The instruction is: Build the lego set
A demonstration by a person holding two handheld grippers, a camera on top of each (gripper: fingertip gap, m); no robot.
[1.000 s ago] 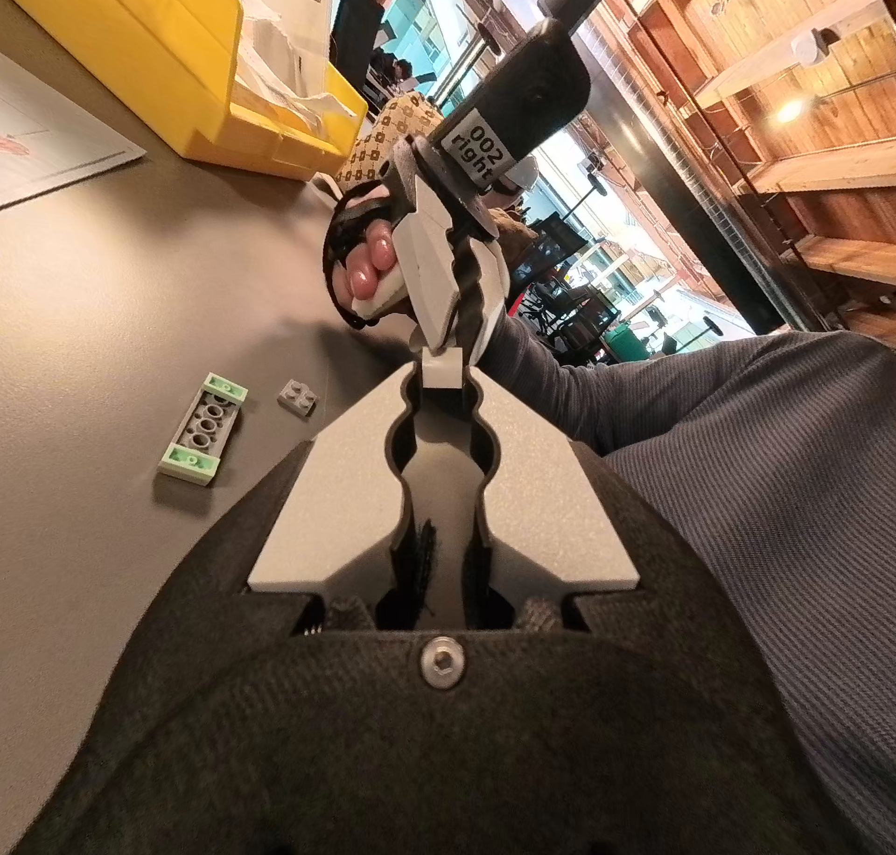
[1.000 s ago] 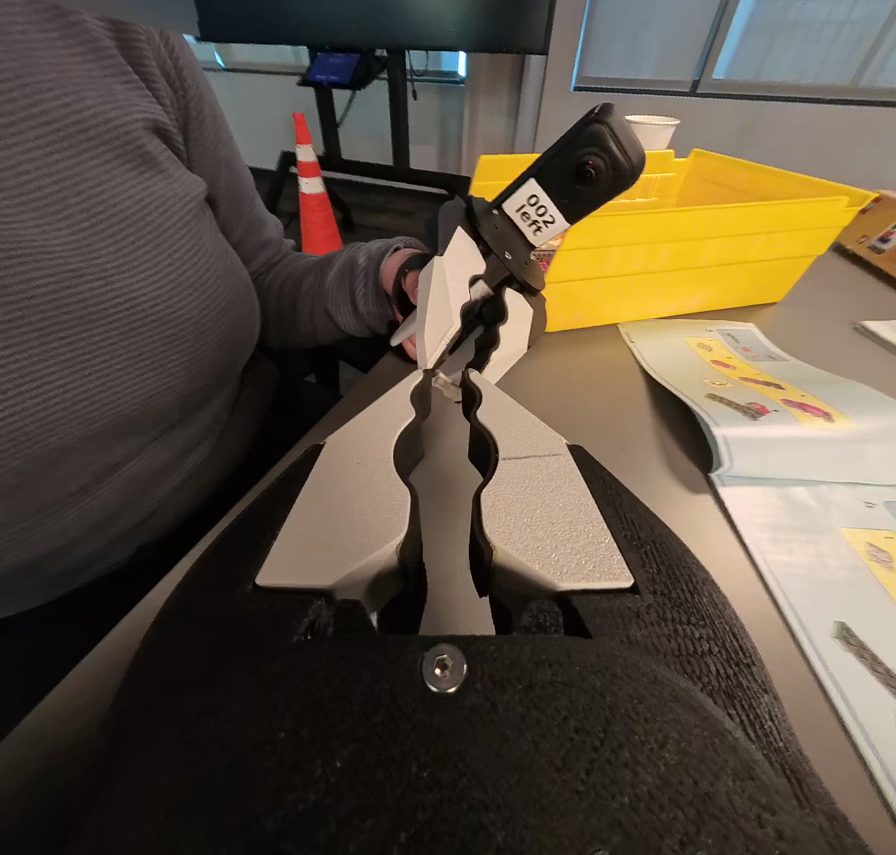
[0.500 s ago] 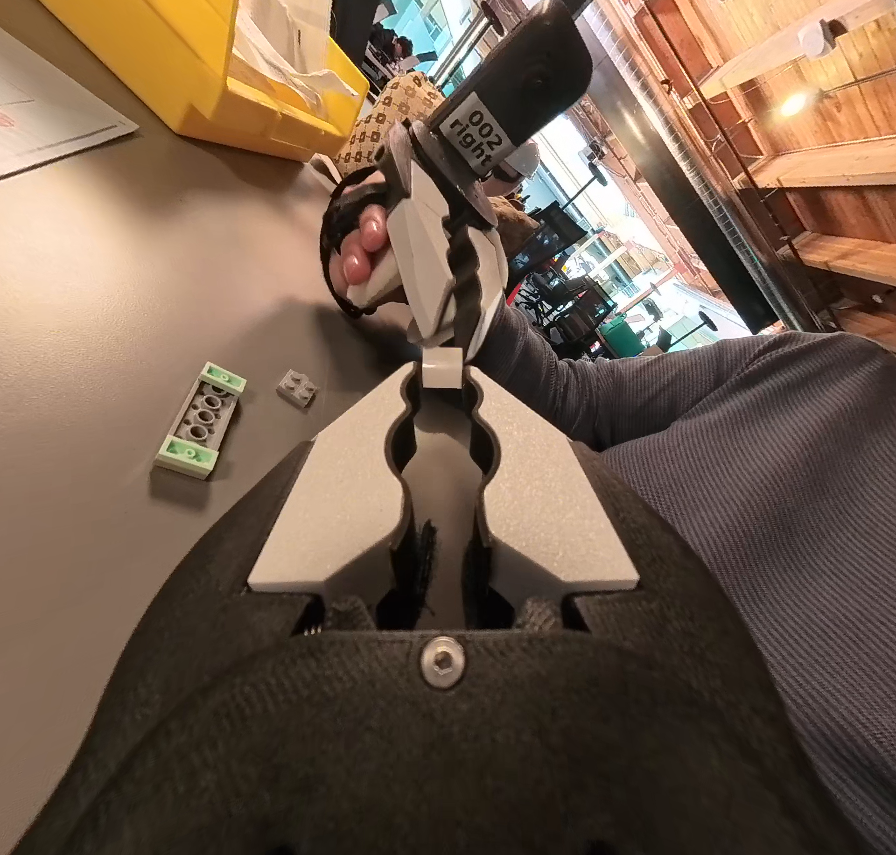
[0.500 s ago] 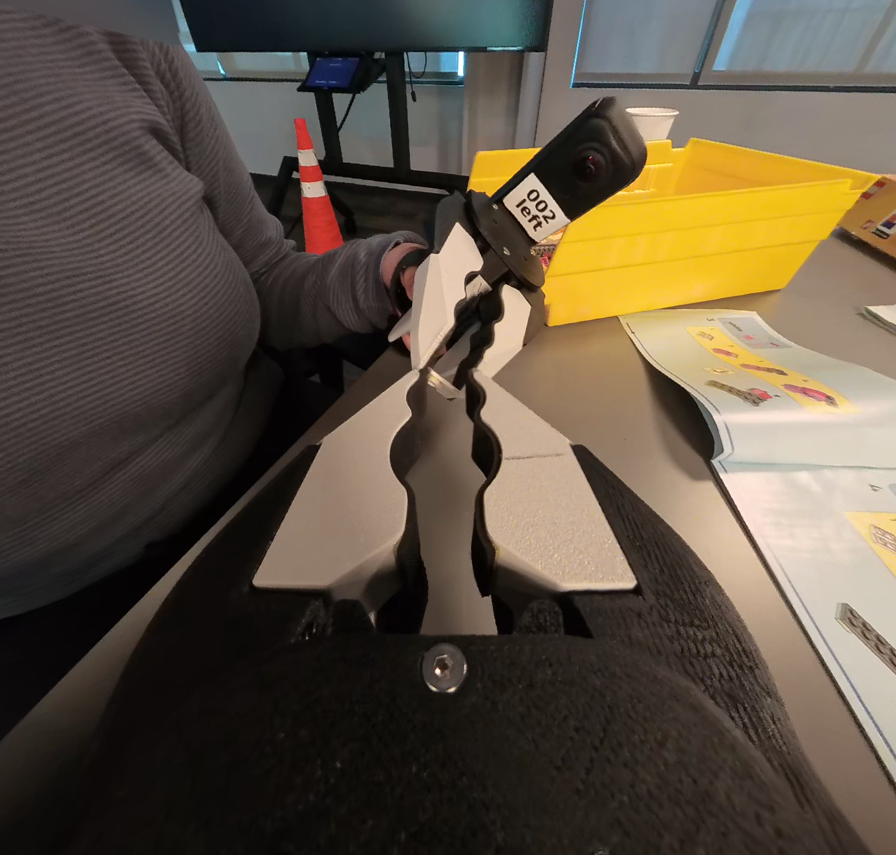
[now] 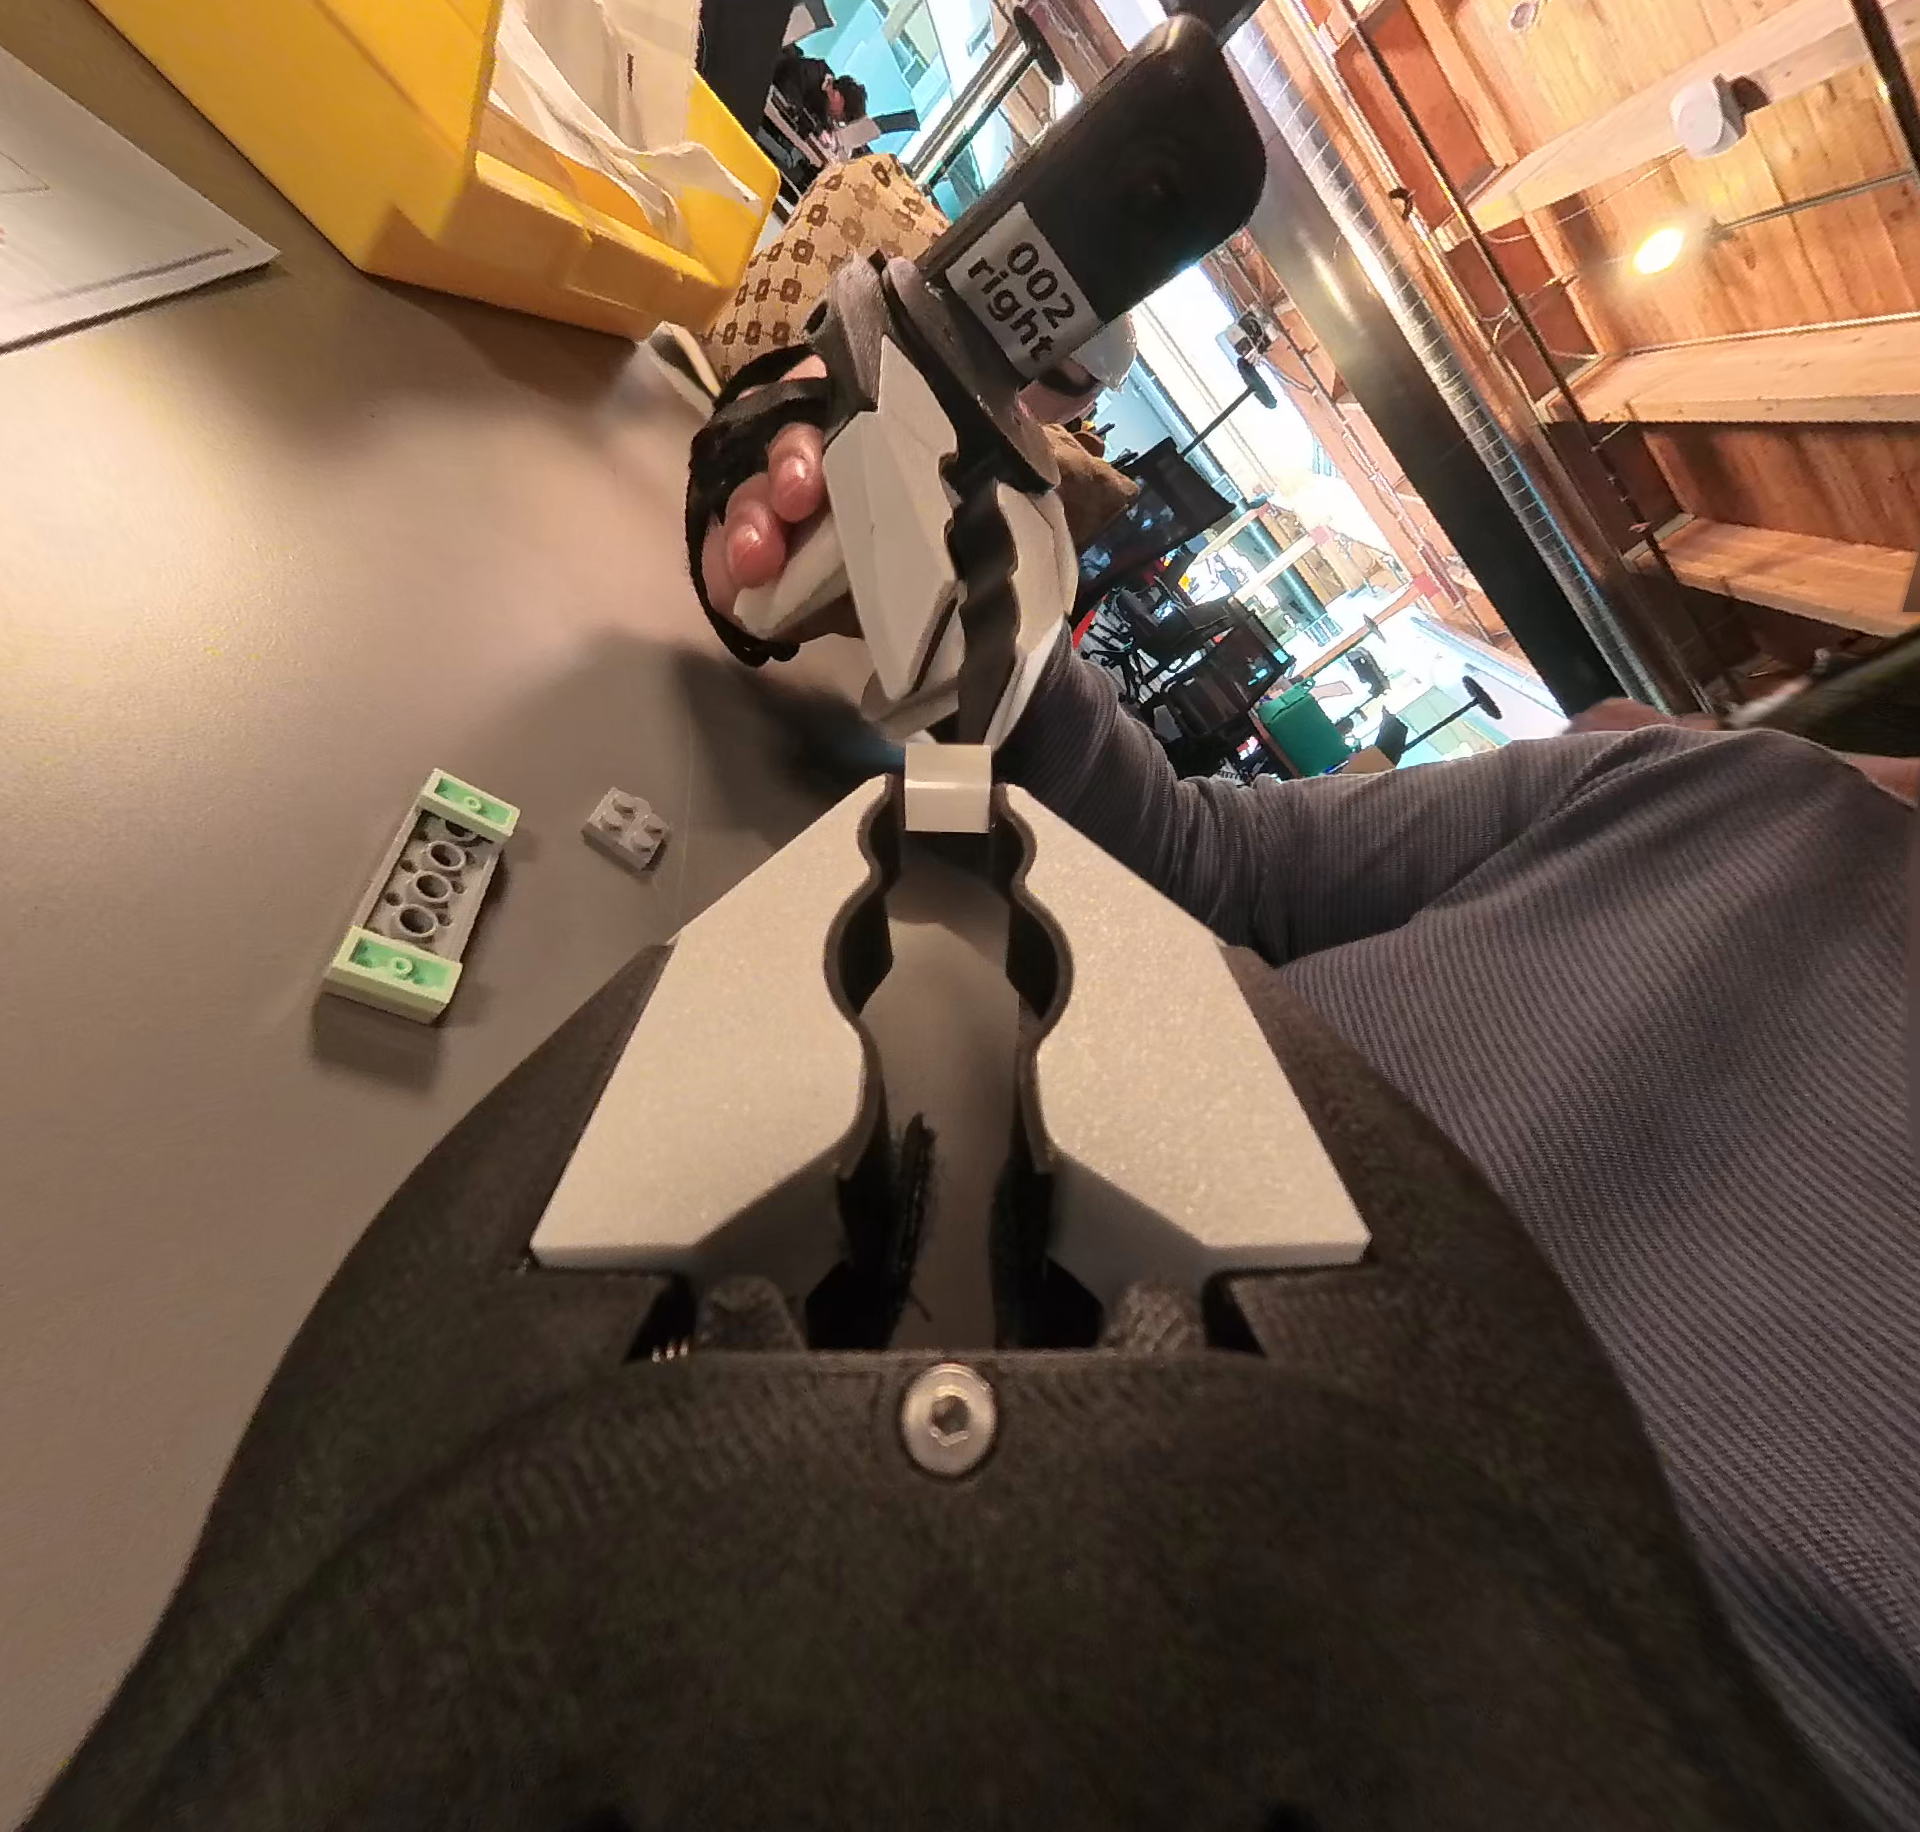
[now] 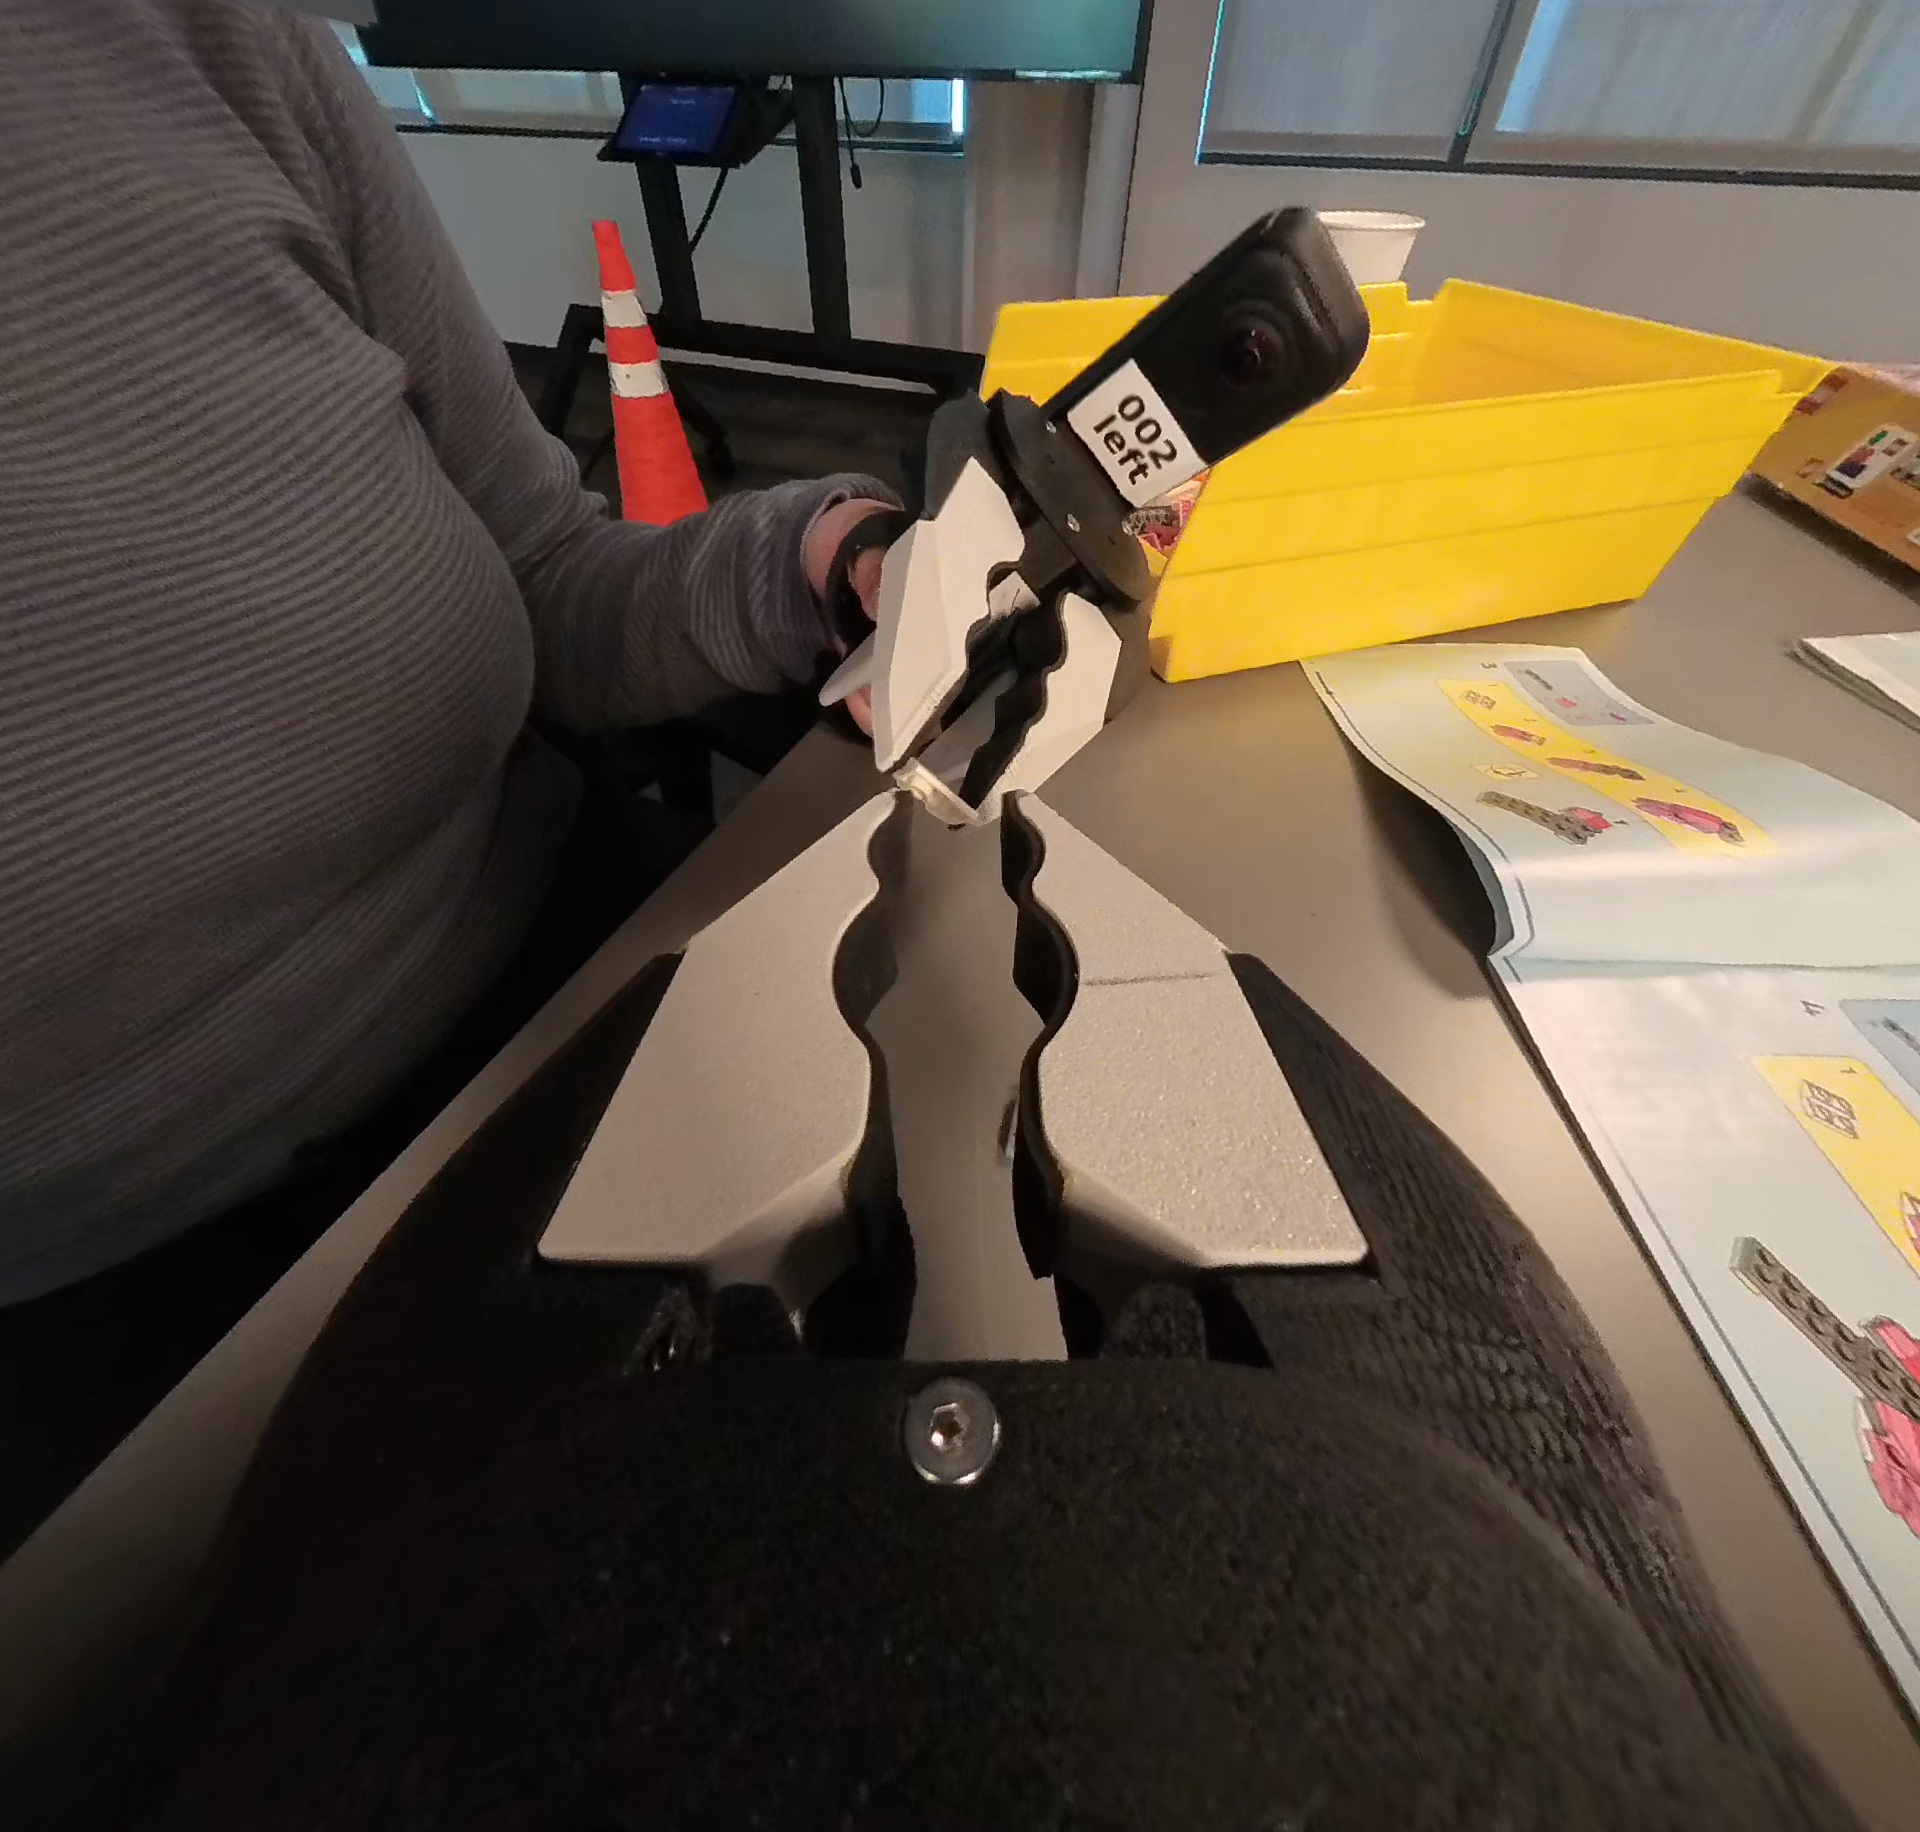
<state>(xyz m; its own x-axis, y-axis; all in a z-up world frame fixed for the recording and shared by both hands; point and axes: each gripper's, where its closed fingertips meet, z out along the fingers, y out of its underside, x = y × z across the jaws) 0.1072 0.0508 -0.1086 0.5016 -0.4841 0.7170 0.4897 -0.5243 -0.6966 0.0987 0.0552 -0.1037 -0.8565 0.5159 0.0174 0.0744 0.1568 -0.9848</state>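
Observation:
My left gripper [image 5: 945, 795] is shut on a small white brick piece [image 5: 943, 790], held at the very fingertips above the grey table [image 5: 208, 535]. My right gripper [image 5: 961, 717] faces it tip to tip, just above the piece. In the right wrist view the white piece [image 6: 939, 795] sits in the left gripper [image 6: 951, 769], right at my right gripper's [image 6: 950, 797] tips. The right jaws stand slightly apart and do not press on it. A green and grey plate assembly [image 5: 421, 899] and a small grey plate [image 5: 627, 828] lie on the table to the left.
A yellow bin [image 5: 416, 89] with paper stands at the back, also in the right wrist view [image 6: 1455, 494]. An open instruction booklet [image 6: 1610, 795] lies to the right. The person's torso and sleeve [image 6: 260, 639] are close on one side. An orange cone [image 6: 639, 390] stands on the floor. Both grippers' tips are close together, under 4 cm apart.
My right jaws have widened a little and eased off the white piece, which stays in the left gripper. Both grippers have barely shifted.

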